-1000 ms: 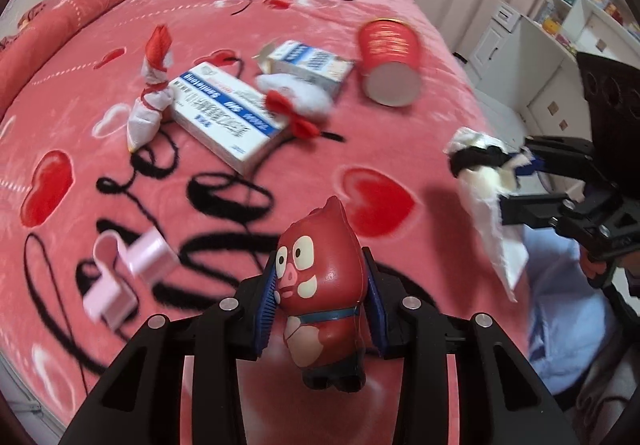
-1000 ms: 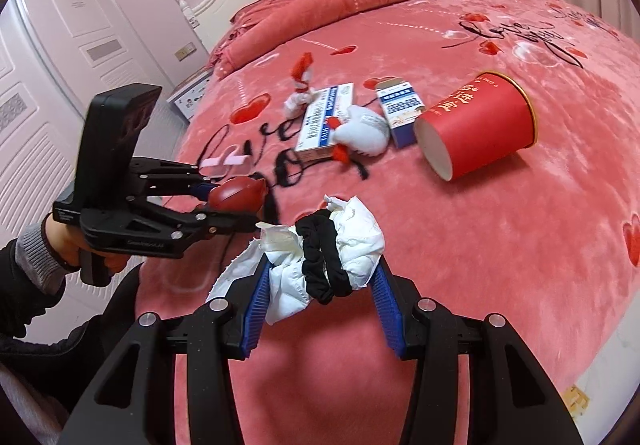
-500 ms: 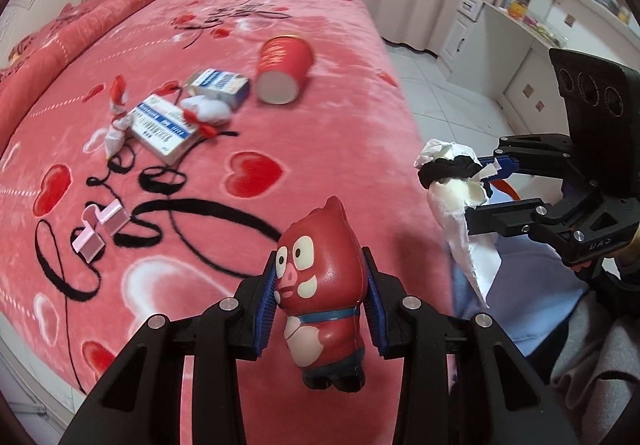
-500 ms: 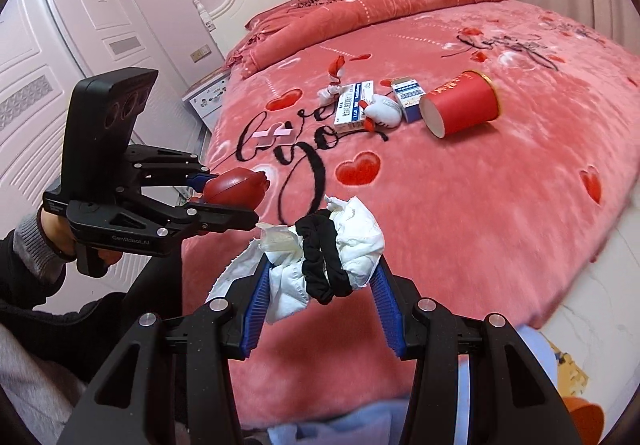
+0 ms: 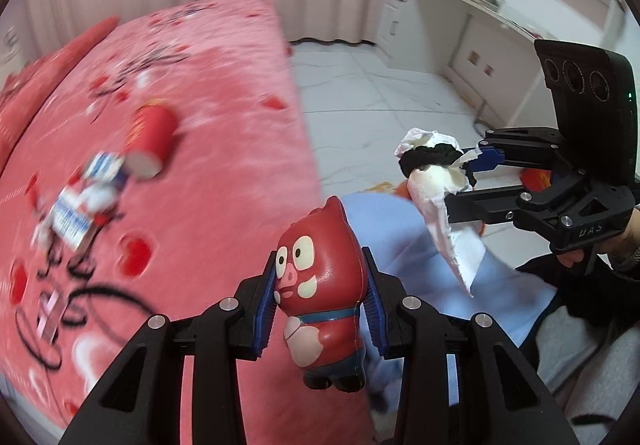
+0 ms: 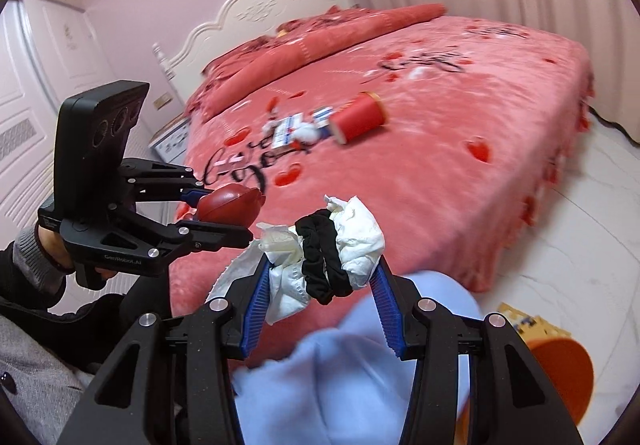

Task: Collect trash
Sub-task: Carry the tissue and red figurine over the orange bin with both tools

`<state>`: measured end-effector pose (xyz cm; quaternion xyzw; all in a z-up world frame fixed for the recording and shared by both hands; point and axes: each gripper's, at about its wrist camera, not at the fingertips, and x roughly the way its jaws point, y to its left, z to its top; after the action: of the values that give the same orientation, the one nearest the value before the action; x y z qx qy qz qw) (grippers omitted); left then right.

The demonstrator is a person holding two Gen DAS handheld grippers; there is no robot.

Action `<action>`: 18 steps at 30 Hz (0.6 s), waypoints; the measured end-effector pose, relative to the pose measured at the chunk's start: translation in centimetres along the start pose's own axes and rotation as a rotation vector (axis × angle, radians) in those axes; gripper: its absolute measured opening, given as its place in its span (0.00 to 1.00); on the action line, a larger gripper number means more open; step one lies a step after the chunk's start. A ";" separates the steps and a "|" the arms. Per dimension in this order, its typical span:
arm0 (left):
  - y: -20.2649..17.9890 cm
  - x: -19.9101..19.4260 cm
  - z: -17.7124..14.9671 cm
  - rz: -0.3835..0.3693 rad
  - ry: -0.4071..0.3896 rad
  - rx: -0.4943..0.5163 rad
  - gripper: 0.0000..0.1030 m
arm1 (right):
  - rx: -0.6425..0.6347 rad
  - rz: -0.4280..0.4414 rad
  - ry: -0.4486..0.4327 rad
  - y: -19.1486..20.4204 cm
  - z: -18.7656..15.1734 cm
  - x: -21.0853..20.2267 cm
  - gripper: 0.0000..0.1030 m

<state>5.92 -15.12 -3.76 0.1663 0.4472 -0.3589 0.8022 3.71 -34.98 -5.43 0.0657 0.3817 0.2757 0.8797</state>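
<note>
Left claw (image 5: 320, 299) tight on one red pig toy (image 5: 322, 305), right claw (image 6: 320, 291) on one tissue wad (image 6: 324, 257)

The bed (image 6: 460, 165) is carrying a pink plush blanket (image 5: 224, 181) printed with red hearts and black script. Lying on the blanket: a red cylindrical can (image 6: 360, 117) on its side; at its 9 o'clock in the right wrist view, touching it, a small blue-and-white box (image 6: 322, 115); farther at 9 o'clock, a white-and-red plush item (image 6: 304, 133) and a longer blue-and-white box (image 6: 286, 131). A pink clip (image 5: 50, 309) is lying well apart, toward the near edge. White marble floor (image 5: 380, 93) is lying beside the bed.
</note>
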 end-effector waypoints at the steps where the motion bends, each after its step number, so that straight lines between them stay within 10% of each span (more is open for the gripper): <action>1: -0.8 0.5 0.7 -0.012 0.000 0.020 0.39 | 0.008 -0.016 -0.010 -0.6 -0.4 -0.9 0.47; 18: -12.3 10.1 9.4 -0.221 0.070 0.289 0.39 | 0.278 -0.296 -0.088 -13.1 -8.7 -12.9 0.47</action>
<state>6.06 -33.35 -6.42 0.2420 0.4342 -0.4991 0.7098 -3.98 -53.70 -7.60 0.1415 0.3827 0.0849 0.9090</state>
